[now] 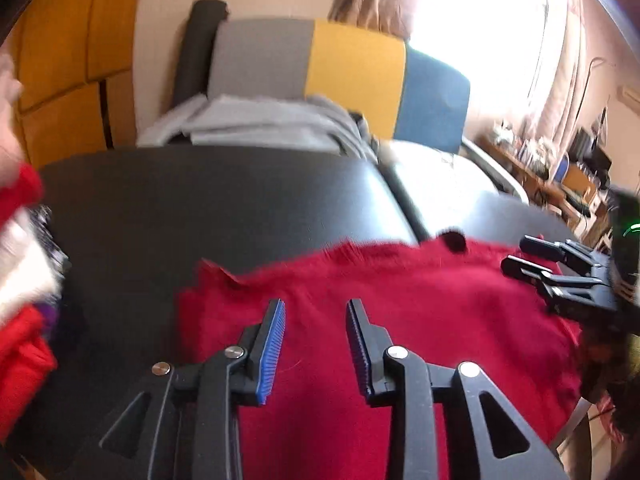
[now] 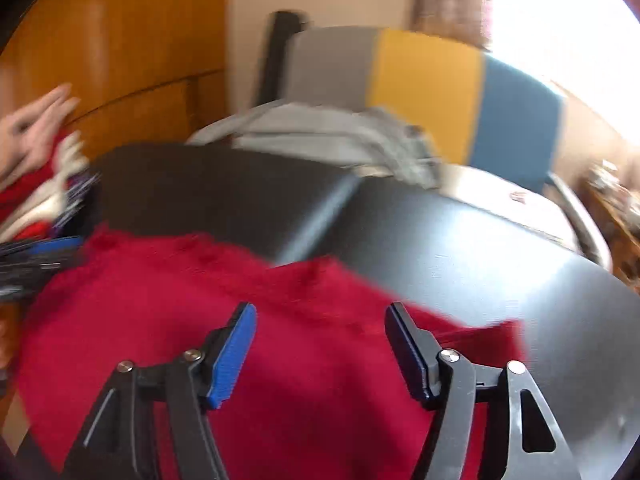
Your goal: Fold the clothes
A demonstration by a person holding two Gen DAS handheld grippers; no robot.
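1. A crimson knit garment (image 1: 400,312) lies spread on the dark surface (image 1: 200,208), its far edge ragged and uneven, with one corner reaching toward the right side in the right wrist view.
2. The left hand-held gripper (image 1: 316,344) hangs over the garment's middle with its blue-padded fingers spread and nothing between them.
3. The right hand-held gripper (image 2: 320,352) is likewise spread and empty above the cloth; in the left wrist view it shows at the garment's right edge.
4. A pile of red and white clothes (image 1: 24,280) sits at the surface's left edge, and grey clothes (image 1: 256,124) lie on the chair beyond.
5. Risk: both views are blurred, so whether the garment is flat or already doubled over cannot be told; a pinch could catch only one layer and drag the fabric askew.
6. Risk: the knit hangs near the front edge, and an uneven pull could slide it off.
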